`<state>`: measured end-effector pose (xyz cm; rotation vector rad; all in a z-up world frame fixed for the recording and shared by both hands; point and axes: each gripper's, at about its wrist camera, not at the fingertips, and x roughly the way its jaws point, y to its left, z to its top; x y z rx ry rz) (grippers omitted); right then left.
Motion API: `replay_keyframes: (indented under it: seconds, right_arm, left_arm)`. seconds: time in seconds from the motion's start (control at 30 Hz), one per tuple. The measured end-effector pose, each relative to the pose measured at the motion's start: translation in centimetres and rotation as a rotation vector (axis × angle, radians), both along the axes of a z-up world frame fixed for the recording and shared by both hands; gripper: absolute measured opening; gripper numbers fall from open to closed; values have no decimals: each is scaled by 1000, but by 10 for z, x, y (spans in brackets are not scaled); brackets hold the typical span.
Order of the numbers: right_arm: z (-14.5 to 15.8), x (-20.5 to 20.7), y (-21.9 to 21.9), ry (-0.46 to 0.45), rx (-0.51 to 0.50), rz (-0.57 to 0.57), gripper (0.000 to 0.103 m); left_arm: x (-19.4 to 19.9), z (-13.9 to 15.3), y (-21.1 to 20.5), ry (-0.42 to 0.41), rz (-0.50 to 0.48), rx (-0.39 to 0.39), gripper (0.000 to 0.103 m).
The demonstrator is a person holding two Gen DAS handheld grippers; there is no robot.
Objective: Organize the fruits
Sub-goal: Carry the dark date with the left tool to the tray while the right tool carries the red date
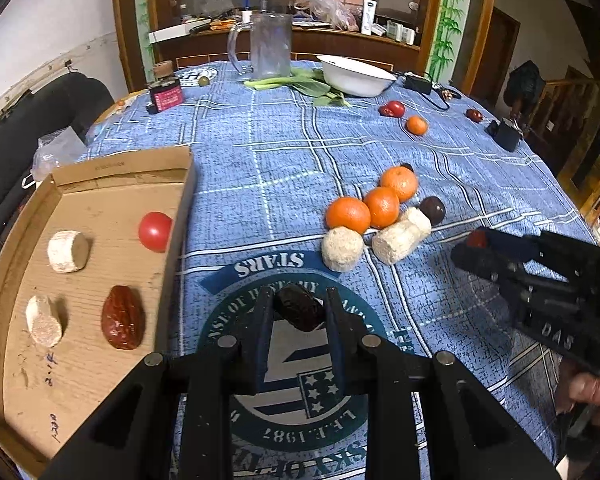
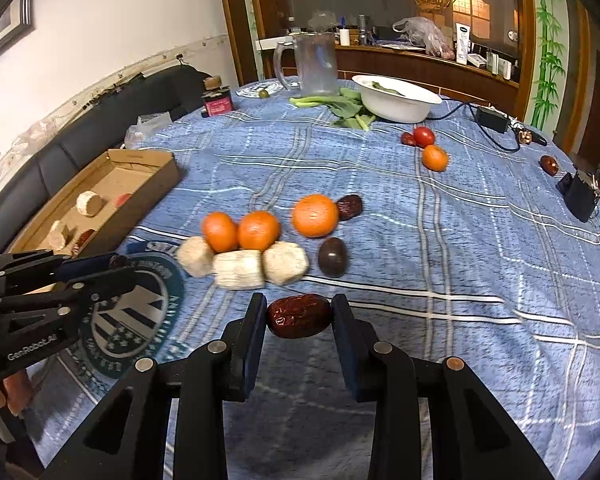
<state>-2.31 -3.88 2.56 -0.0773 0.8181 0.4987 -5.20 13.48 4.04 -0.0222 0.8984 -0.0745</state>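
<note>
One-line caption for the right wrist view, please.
Right gripper jaws clamp a red date above the blue tablecloth, oranges beyond.

Home dining rm: clothed table, sofa (wood cabinet behind)

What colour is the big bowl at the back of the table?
The bowl is white, clearest in the right wrist view.

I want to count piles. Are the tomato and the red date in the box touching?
Apart. The left wrist view shows bare cardboard between the tomato and the date.
</note>
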Motion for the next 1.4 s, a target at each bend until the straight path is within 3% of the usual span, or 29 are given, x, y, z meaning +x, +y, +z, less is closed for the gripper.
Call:
replay_keyframes:
  seconds: [0.63, 1.4]
  right_arm:
    - [20, -20, 98, -26, 25, 145, 36]
    - [17, -34, 202, 2, 19, 329, 37]
  left_arm:
    - [-15, 21, 68, -32, 123, -11, 24]
    - [-48, 13, 168, 7, 263, -51, 24]
